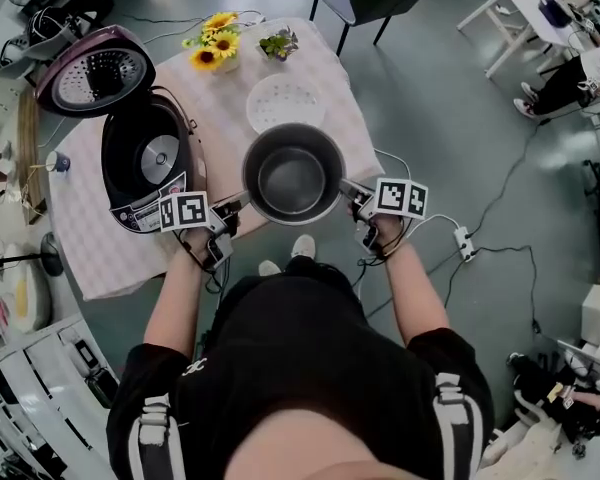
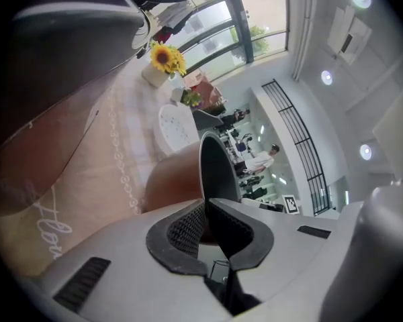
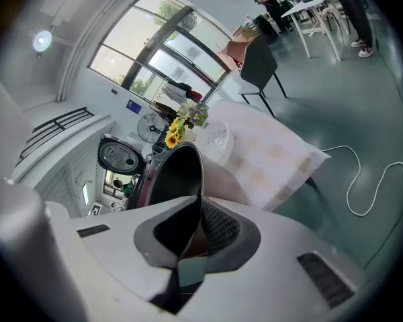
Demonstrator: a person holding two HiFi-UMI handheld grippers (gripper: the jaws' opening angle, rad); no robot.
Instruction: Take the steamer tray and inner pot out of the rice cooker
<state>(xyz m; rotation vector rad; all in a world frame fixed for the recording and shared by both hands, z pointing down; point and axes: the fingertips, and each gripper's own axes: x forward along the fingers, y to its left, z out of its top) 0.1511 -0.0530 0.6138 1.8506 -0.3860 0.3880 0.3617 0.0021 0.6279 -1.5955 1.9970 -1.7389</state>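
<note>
The dark, empty inner pot [image 1: 293, 173] was upright, out of and just right of the open-lidded rice cooker [image 1: 145, 158]. The white round steamer tray [image 1: 286, 103] lay flat on the desk [image 1: 100, 258], farther right of the cooker.

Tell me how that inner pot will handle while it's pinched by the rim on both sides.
The inner pot looks like thin rigid metal, so it probably won't flex. The left gripper and right gripper each pinch only its thin smooth rim, so it could slip or swing if tilted. It looks empty, so likely light.
</note>
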